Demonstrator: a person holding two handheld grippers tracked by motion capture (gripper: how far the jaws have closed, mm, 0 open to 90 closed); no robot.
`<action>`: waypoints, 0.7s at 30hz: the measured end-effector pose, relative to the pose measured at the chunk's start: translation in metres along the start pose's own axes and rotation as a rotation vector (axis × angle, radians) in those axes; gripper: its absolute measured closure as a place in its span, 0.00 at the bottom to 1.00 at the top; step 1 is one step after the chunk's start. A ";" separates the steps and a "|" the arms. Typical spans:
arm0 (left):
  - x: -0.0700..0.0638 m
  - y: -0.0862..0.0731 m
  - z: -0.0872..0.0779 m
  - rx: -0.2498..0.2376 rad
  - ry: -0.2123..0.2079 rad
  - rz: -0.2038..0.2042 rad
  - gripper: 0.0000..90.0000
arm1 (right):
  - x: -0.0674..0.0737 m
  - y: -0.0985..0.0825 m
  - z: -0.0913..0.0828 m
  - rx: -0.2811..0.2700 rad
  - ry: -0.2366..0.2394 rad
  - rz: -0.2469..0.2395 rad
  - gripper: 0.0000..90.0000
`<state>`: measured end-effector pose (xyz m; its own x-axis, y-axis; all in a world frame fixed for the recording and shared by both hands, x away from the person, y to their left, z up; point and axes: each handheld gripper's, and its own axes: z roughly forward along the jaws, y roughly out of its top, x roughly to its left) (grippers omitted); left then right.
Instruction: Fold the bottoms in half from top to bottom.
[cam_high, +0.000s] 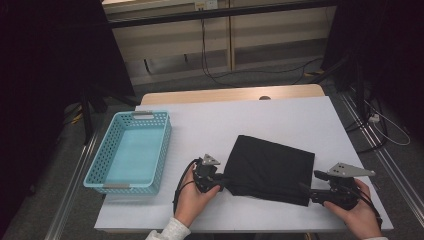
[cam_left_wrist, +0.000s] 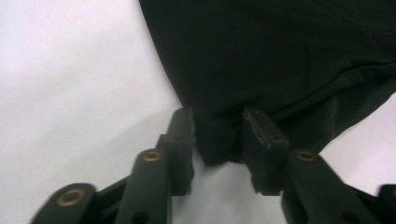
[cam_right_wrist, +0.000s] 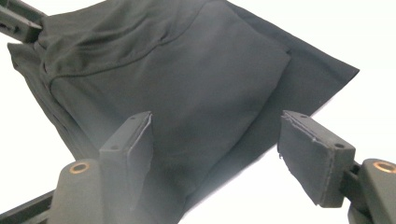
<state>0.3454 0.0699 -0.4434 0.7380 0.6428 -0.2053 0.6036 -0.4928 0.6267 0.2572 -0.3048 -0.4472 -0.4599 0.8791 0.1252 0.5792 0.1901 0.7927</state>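
Left gripper (cam_left_wrist: 217, 119) pinches the soft black cloth's (cam_high: 270, 167) near corner; right gripper (cam_right_wrist: 215, 140) gapes wide; limp fabric, grab corners.

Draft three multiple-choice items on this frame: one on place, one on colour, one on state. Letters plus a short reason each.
1. Where is the basket relative to the black cloth?
A. to its left on the table
B. on top of it
C. to its right

2. What colour is the basket?
A. red
B. light blue
C. yellow

3. How do the right gripper jaws stand?
A. clamped flat together
B. open, straddling the cloth's edge
C. holding the basket rim

Key: 1 A, the high view shows it at the table's left side, apart from the cloth. 2 B, its perforated walls are light blue. 3 B, the right gripper view shows a wide gap between the jaws over the cloth.
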 end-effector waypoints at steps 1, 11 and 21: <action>0.000 0.000 0.000 0.000 0.000 0.000 0.76 | 0.000 0.000 0.000 0.000 0.000 0.000 0.30; 0.002 -0.001 0.001 0.004 -0.042 -0.089 0.95 | 0.000 0.001 0.001 -0.010 -0.013 -0.008 0.29; 0.009 -0.002 -0.001 -0.002 -0.073 -0.155 0.96 | 0.002 0.003 0.001 -0.013 -0.010 -0.024 0.27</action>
<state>0.3511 0.0773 -0.4459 0.6565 0.6664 -0.3535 0.7111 -0.3904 0.5847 0.2582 -0.3019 -0.4453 -0.4672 0.8785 0.1000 0.5589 0.2058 0.8033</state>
